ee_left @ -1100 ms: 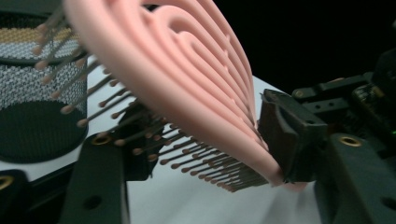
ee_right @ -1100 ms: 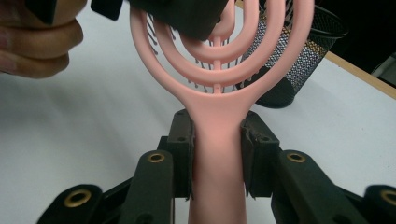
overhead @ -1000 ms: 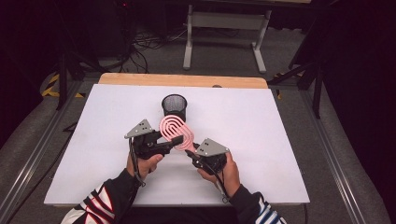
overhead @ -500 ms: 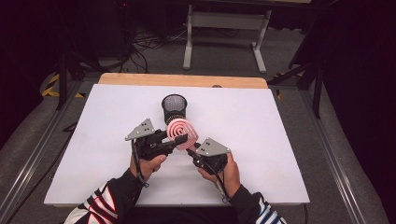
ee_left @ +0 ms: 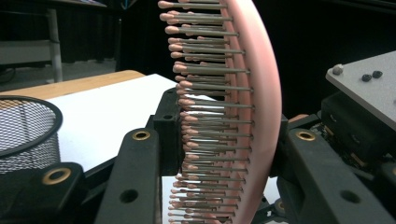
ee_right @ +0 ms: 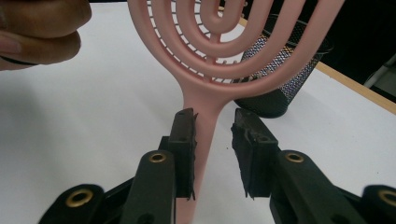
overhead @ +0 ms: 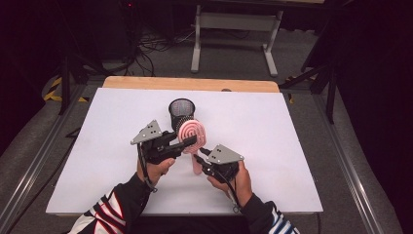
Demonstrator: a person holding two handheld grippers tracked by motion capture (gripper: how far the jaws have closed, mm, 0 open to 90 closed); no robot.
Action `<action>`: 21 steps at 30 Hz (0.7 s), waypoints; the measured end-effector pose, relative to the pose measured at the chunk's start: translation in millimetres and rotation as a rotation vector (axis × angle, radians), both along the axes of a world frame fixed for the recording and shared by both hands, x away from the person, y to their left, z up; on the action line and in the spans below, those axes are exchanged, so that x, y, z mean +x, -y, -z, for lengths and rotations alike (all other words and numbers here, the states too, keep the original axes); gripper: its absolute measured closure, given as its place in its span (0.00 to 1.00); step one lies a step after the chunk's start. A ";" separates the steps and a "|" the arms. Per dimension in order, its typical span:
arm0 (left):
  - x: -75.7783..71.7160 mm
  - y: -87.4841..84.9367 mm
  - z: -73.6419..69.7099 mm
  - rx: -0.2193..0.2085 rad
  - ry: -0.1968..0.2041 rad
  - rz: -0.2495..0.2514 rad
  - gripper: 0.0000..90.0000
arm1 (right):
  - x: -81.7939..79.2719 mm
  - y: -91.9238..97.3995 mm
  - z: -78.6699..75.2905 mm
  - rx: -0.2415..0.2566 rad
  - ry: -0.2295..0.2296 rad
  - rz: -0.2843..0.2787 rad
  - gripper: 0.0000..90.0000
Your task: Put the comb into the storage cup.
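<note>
Your left tongs [overhead: 187, 141] clamp the pink hairbrush [overhead: 191, 132] by its head, above the tabletop [overhead: 292, 146] beside the mesh cup [overhead: 181, 109]. Your right tongs [ee_right: 212, 154] stand parted around the handle; with one grip only, the brush could pivot or slip.

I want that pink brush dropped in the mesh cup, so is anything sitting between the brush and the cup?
Nothing visible does. The pink brush is held up just in front of the black mesh cup, pinched at its head by the left claw, and the cup's mouth looks open.
</note>
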State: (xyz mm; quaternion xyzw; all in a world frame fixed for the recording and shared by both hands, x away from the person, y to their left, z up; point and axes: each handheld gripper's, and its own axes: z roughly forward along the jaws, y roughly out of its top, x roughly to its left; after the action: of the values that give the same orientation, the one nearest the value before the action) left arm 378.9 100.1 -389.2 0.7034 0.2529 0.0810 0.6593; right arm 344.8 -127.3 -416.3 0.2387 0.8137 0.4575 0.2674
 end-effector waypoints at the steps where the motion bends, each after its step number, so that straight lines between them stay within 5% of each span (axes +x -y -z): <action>1: 0.0 0.0 0.0 0.000 0.000 0.000 0.70 | 0.0 0.0 0.0 0.000 0.000 0.000 0.78; 15: -2.0 -13.7 -4.8 0.008 0.027 -0.028 0.71 | -4.1 11.7 -7.5 0.043 0.052 0.008 0.61; 21: -3.1 -20.2 -5.2 0.018 0.039 -0.041 0.71 | -8.2 25.8 -14.5 0.044 0.163 0.017 0.50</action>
State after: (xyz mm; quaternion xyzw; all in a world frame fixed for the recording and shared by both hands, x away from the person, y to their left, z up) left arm 375.9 120.3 -383.9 0.7022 0.2535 0.1106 0.6561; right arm 336.6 -153.1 -401.9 0.2134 0.7771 0.4910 0.3310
